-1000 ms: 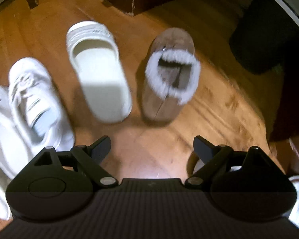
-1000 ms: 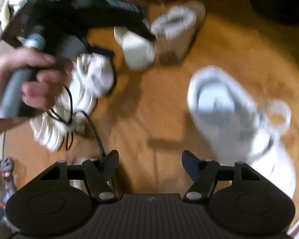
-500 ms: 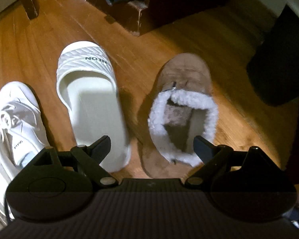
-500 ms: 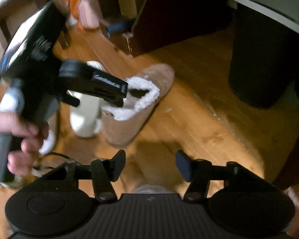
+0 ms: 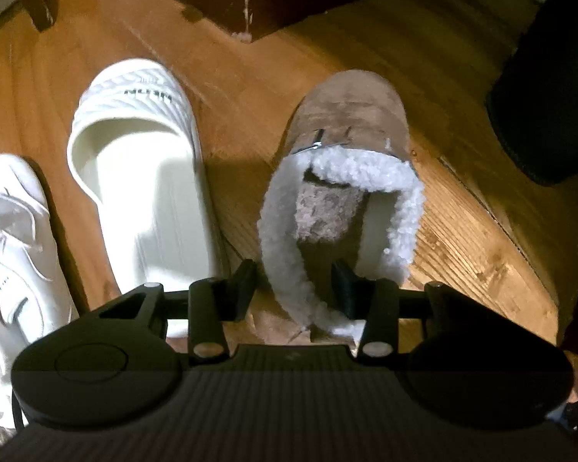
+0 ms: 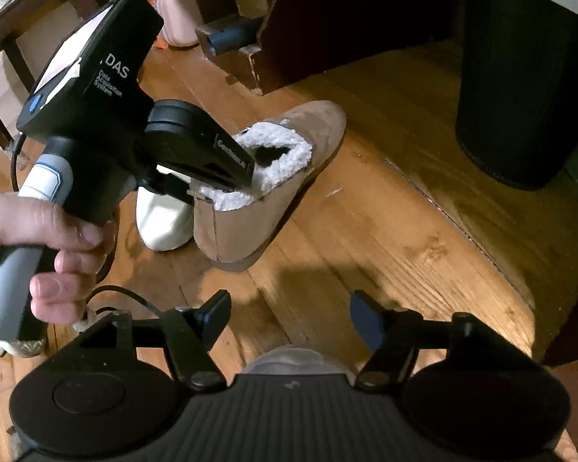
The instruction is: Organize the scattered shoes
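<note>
A brown slipper with a white fleece lining lies on the wooden floor, toe pointing away. My left gripper is down at its heel and its jaws are closing. One finger is outside the slipper's left wall and the other inside, with the fleece collar between them; no firm pinch shows. A white slide lies just left of the slipper, and a white sneaker lies further left. In the right wrist view the slipper sits ahead of my right gripper, whose jaws are opening with nothing between them.
A hand holds the left gripper's grey handle, and a black cable trails under it. A dark wooden furniture base stands behind the shoes. A black bin is at the right. A pale pink shoe lies far back.
My left gripper came down and forward onto the slipper's heel, and its jaws narrowed around the fleece collar. The right view swung away from a white sneaker to face the slipper.
</note>
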{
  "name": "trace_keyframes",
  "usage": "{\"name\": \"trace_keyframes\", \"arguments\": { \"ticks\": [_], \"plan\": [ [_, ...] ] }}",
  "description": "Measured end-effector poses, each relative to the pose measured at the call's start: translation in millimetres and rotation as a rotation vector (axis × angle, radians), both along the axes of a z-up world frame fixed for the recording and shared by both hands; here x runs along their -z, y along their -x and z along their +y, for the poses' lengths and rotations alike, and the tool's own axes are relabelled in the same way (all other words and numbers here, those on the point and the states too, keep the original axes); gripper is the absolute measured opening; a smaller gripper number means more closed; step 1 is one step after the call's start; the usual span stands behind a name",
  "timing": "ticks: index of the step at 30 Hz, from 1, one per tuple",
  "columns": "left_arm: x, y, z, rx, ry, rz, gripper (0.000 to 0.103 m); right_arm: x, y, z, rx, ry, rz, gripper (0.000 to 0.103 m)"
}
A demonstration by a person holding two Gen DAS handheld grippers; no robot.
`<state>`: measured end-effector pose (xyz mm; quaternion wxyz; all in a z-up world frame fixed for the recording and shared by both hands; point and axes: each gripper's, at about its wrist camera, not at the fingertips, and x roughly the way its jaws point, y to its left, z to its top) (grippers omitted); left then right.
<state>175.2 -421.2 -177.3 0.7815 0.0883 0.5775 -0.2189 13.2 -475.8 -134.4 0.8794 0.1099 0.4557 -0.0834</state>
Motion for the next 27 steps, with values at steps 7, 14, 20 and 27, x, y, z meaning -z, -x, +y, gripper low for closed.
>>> {"name": "trace_keyframes", "arguments": {
  "ticks": [7,14,20,27],
  "plan": [
    [-5,18,-2,0.031,-0.057,-0.112,0.015,-1,-2,-5,0.006,-0.084,-0.019,0.074],
    [-16,29,15,0.028,-0.056,-0.094,0.011,-9,6,-9,0.044,-0.179,-0.015,0.076],
    [-26,33,59,-0.078,0.031,0.087,0.012,-16,24,-10,0.064,-0.247,-0.005,0.080],
    [-55,70,100,-0.038,0.021,0.079,0.013,-24,37,15,0.004,-0.293,0.046,0.080]
  ]
}}
